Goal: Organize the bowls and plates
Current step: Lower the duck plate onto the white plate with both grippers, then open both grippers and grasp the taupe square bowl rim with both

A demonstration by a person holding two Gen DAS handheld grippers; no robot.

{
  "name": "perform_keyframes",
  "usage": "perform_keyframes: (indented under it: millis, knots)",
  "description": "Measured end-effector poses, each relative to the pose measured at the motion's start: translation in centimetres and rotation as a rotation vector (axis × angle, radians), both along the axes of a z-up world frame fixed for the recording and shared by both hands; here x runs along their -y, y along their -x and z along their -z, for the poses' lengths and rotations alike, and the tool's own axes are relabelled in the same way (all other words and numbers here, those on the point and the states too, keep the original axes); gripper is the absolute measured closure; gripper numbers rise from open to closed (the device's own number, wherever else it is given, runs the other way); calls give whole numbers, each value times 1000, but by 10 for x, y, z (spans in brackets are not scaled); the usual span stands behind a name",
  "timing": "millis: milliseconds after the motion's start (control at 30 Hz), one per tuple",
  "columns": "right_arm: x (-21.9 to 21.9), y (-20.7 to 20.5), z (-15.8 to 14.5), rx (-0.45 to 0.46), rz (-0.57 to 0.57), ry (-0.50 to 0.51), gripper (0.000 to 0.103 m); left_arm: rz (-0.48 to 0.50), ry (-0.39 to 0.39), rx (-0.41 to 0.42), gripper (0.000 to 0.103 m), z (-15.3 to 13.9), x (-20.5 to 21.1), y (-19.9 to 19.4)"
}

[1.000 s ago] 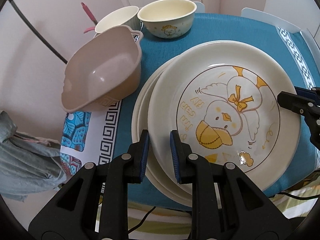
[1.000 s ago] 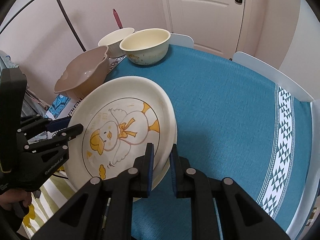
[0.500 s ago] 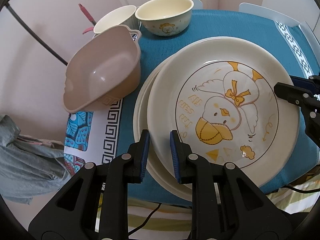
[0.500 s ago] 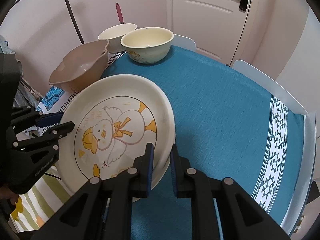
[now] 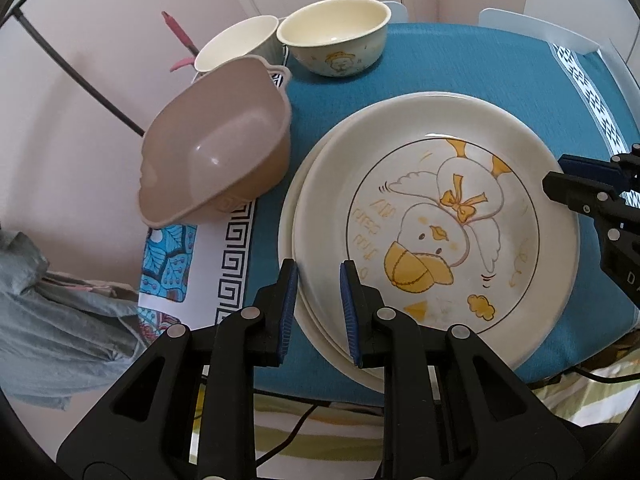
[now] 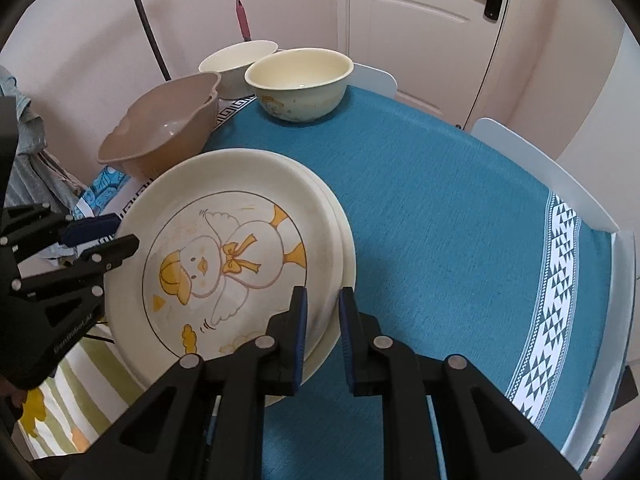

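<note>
The scene is viewed by two fisheye wrist cameras, each aimed forward along its own fingers and downward. From the left gripper (image 5: 319,312), the stacked duck plates (image 5: 436,216) are seen close up from their left rim, with the bowls at the far side. From the right gripper (image 6: 323,332), the same plates (image 6: 228,256) are seen from their right rim. Shared by both views are the plates, the brown bowl (image 5: 216,152) (image 6: 160,128), the cream bowl (image 5: 334,36) (image 6: 298,80), the blue tablecloth (image 5: 460,64) (image 6: 460,208), and each opposite gripper.

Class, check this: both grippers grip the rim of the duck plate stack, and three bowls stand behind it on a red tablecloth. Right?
Not quite. The tablecloth is blue, as the right wrist view shows. The rest holds: both grippers grip the duck plate stack, three bowls behind.
</note>
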State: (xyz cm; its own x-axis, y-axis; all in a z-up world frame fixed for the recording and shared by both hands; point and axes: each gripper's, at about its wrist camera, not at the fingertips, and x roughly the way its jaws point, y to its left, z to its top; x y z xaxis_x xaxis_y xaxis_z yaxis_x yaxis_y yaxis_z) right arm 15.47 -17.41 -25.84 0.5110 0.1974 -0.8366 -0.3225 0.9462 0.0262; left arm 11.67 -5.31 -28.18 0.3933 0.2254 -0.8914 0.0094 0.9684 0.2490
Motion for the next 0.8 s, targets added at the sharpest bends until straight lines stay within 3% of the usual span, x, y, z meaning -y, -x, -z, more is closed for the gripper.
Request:
perform_keyframes:
  millis: [233, 333, 400, 467, 500, 533, 567, 600, 633, 700, 800]
  knots:
    - [5, -2, -5, -8, 7, -26, 88, -9, 52, -2, 84, -7, -6, 1]
    - [12, 0, -27, 25, 21, -83, 88, -28, 114, 40, 84, -34, -14, 6]
    - [14, 0, -46, 51, 23, -122, 88, -58, 156, 97, 76, -61, -25, 9]
    - [16, -4, -71, 84, 17, -174, 88, -94, 174, 164, 46, -86, -37, 13]
    - [15, -6, -78, 93, 12, -191, 85, -116, 174, 206, 9, -98, -43, 14]
    - [15, -10, -88, 104, 6, -222, 67, -142, 169, 273, 0, -112, -52, 18]
    - [14, -14, -97, 116, -3, -260, 49, -154, 167, 310, 0, -120, -59, 19]
    - [12, -16, -102, 126, -9, -282, 7, -165, 169, 332, 0, -128, -68, 18]
    - [10, -19, -110, 152, -13, -307, 0, -174, 168, 327, 0, -130, -74, 15]
    - [1, -28, -118, 159, -24, -296, 0, -209, 168, 310, 0, -130, -89, 9]
    - [-21, -44, -125, 154, -42, -245, 0, -256, 229, 291, 0, -124, -120, 5]
